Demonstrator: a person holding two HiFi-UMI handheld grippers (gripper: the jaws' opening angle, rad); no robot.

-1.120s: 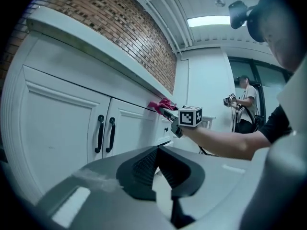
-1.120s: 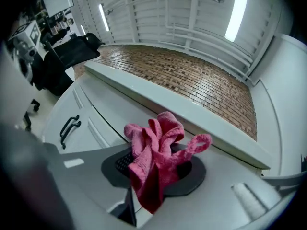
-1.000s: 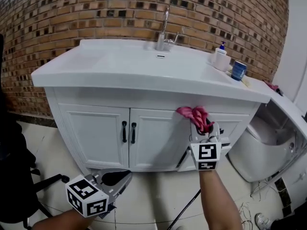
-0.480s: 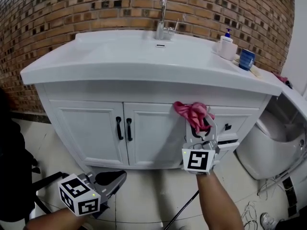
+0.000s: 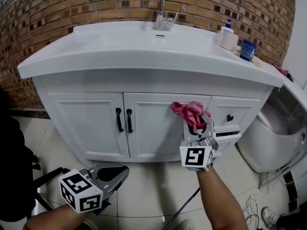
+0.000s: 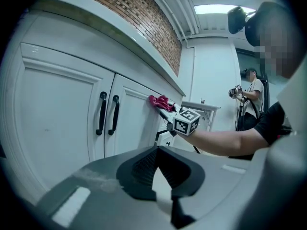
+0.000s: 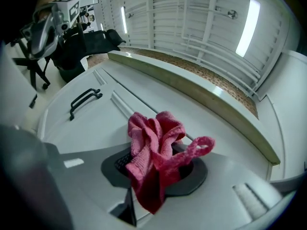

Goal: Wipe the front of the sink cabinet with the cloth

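Below the brick wall point(image 5: 57, 8) stood the white cabinet point(image 5: 86, 128). My right gripper point(image 5: 197, 127) was clamped on the cloth point(image 5: 188, 110), bunched at the right door's top. It seemed soft and light, and I judged a middle fold the best hold. My left gripper point(image 5: 108, 176), jaws together, was empty.

Top of tap point(image 5: 161, 18) cut off by upper picture edge. Jaw tips of right gripper point(image 7: 156, 171) covered by bunched cloth point(image 7: 153, 138). Label on soap bottle point(image 5: 227, 35) too small to be read.
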